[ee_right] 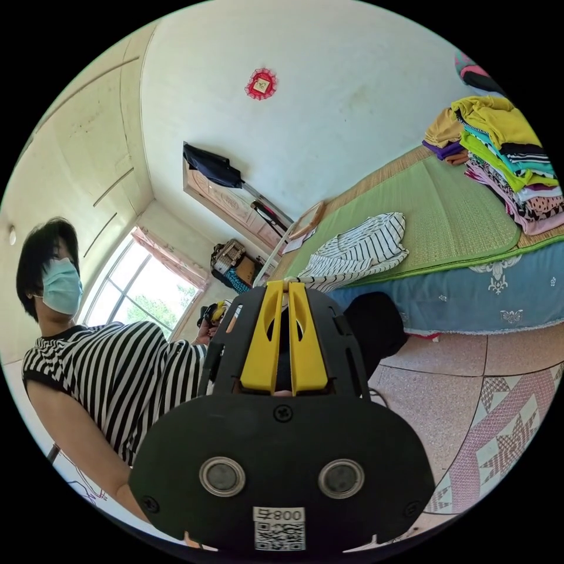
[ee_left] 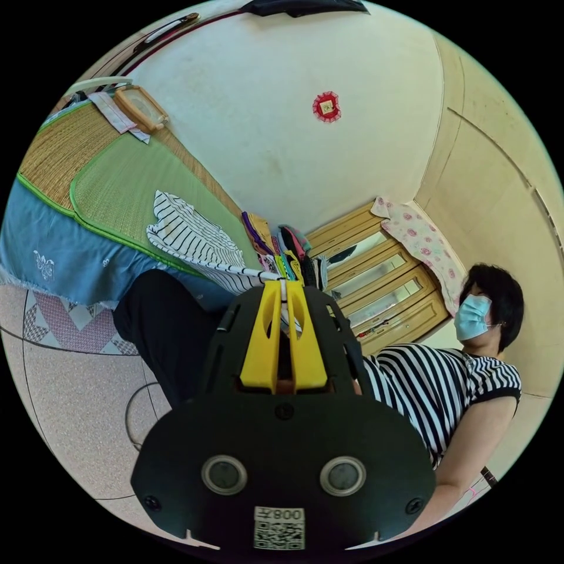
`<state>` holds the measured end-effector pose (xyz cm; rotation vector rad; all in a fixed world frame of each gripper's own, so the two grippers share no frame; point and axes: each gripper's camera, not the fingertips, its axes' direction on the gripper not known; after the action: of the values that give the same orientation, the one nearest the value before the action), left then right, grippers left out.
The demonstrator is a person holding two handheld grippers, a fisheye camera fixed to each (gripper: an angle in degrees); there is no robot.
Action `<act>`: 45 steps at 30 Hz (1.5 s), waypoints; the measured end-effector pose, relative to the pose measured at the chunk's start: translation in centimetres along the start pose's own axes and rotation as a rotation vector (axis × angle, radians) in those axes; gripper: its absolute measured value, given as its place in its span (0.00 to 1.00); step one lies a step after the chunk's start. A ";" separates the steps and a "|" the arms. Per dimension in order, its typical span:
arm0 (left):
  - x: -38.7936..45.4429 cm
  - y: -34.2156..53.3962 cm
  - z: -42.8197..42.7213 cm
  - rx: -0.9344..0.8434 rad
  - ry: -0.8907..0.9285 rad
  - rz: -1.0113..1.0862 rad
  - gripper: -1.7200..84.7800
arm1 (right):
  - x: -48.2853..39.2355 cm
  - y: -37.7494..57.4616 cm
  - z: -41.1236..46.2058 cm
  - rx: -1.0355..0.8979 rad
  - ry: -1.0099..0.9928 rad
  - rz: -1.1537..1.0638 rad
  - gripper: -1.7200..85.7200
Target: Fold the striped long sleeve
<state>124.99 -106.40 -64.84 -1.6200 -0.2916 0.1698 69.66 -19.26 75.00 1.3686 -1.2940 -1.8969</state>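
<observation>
The striped long sleeve (ee_left: 194, 232) lies partly bunched on the green mat (ee_left: 117, 188) of a bed, with one edge pulled off the bed's side toward me. My left gripper (ee_left: 284, 284) has its yellow jaws pressed together on that white-edged hem. In the right gripper view the same shirt (ee_right: 361, 247) stretches from the mat to my right gripper (ee_right: 287, 285), whose jaws are shut on another part of the hem. The left gripper (ee_right: 212, 311) also appears small there, in the person's hand.
A stack of folded clothes (ee_right: 508, 155) sits further along the mat. The bed has a blue sheet (ee_right: 470, 294) hanging over a tiled floor (ee_right: 446, 388). A person in a striped top (ee_left: 437, 382) stands close behind the grippers. A wooden cabinet (ee_left: 382, 288) stands by the wall.
</observation>
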 end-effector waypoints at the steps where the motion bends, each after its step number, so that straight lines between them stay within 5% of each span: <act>1: 0.0 0.0 -0.2 0.004 0.006 -0.001 0.03 | -0.1 0.1 -0.2 0.002 -0.003 -0.001 0.04; 26: -4.0 -0.7 0.4 0.042 0.071 -0.058 0.03 | 0.9 0.6 0.3 0.008 -0.025 0.025 0.03; 45: -8.3 -10.4 6.8 0.038 0.105 -0.047 0.03 | 3.9 -3.2 3.4 0.014 -0.020 0.056 0.03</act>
<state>114.26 -101.80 -55.52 -1.5770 -0.2441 0.0534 65.48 -19.44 70.60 1.3096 -1.3438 -1.8719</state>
